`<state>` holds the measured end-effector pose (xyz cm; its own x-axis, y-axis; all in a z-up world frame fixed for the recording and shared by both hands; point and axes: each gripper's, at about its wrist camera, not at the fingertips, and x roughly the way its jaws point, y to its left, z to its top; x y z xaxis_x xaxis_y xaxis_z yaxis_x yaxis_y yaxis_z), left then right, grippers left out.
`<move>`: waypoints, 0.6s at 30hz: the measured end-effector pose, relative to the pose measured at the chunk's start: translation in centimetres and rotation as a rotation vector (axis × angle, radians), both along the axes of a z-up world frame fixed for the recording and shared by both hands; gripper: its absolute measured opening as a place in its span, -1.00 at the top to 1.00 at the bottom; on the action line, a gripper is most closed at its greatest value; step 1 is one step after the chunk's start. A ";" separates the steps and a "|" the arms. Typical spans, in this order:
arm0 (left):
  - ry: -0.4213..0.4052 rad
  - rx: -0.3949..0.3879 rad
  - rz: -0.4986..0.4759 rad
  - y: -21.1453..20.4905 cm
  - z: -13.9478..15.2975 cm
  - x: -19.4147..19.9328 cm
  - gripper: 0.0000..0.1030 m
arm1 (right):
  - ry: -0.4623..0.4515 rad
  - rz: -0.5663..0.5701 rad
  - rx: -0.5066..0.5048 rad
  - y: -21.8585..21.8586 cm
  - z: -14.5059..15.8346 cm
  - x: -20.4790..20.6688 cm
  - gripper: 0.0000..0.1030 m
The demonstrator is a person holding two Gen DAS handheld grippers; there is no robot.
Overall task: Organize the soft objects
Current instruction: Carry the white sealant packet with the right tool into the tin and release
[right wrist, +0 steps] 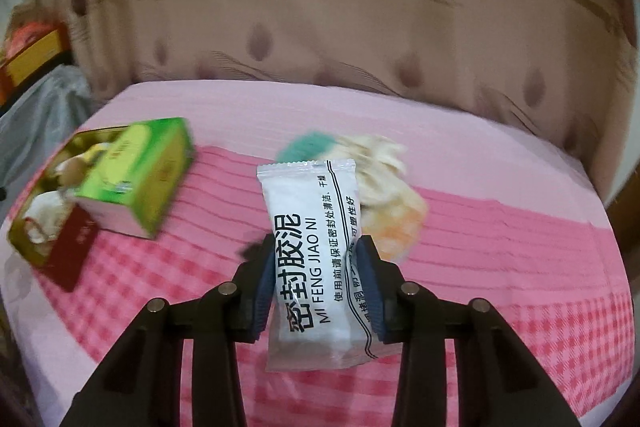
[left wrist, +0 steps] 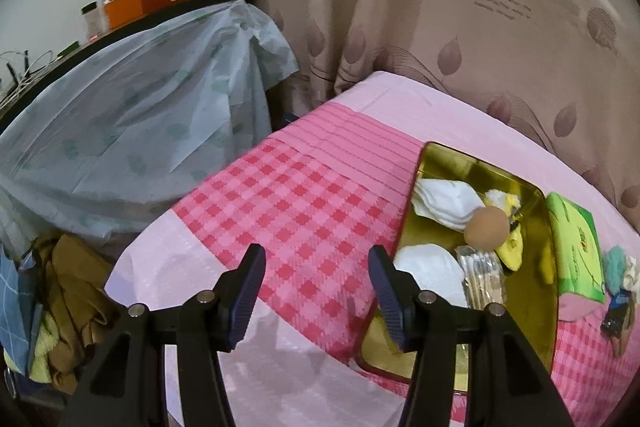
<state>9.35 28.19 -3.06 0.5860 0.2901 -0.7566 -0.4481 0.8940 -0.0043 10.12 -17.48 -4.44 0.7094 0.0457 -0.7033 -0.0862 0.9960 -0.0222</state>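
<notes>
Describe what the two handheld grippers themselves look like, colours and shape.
Both match: the left gripper and right gripper have angular matte black frames with triangular cut-outs, round silver pins at the pivots, and dark blue ribbed finger pads. No cables, markings, hands or sleeves show.

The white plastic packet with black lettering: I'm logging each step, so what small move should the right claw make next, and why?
Probably carry the white plastic packet with black lettering, gripped in the right claw, leftward toward the open gold metal tin. The tin already holds white folded cloths and a tan ball, and the packet seems lifted off the pink checked bedcover.
</notes>
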 end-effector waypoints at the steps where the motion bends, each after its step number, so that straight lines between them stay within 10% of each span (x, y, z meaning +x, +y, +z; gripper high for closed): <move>1: -0.003 0.002 0.012 0.1 0.1 -0.1 -0.06 | -0.003 0.023 0.003 0.9 0.3 0.0 0.31; 18: 0.005 -0.036 0.196 3.5 -0.3 -1.1 -0.06 | 0.009 0.393 0.006 19.3 1.7 0.9 0.31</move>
<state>8.28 31.64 -3.36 0.5170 0.3708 -0.7715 -0.6135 0.7891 -0.0319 11.01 1.86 -2.72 0.6305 0.3168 -0.7086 -0.4610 0.8873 -0.0135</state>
